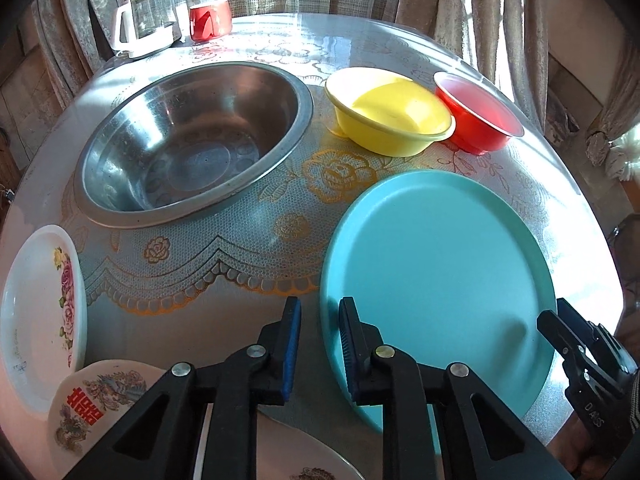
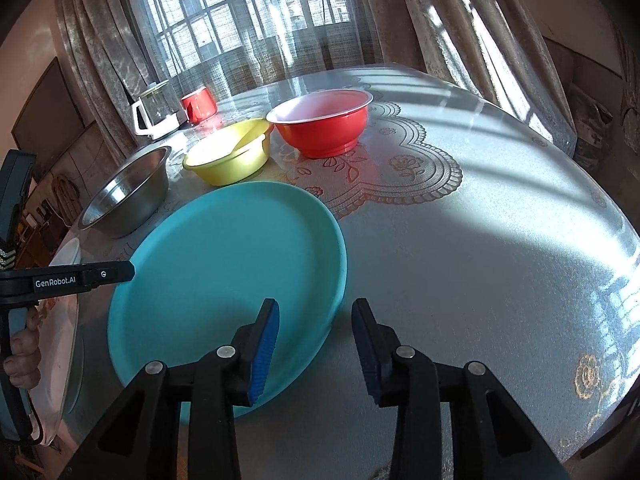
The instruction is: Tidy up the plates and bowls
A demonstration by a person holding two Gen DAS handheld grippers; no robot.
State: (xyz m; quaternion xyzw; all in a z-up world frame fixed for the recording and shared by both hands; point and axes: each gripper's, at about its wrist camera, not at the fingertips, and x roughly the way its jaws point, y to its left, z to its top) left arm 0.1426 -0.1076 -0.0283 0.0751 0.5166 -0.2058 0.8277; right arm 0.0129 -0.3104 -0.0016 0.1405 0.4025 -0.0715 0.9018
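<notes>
Both claws, left point(image 1: 320, 344) and right point(image 2: 316, 344), gape apart over the teal plate's point(image 1: 440, 264) six-o'clock rim; its thin, low edge could slip out when pinched.

Open bench point(image 2: 460, 264) lay right of teal plate point(image 2: 224, 272), steel bowl point(image 1: 192, 140), yellow bowl point(image 1: 388, 116) and red bowl point(image 1: 476, 112) blocked the far side, white plates point(image 1: 40, 300) crowded the left edge.

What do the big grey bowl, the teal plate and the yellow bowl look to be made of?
Grey bowl: likely stainless steel, with a brushed sheen and reflections inside. Teal plate: probably plastic or melamine, matte, even colour. Yellow bowl: seemingly plastic, a thin rim and soft gloss.
</notes>
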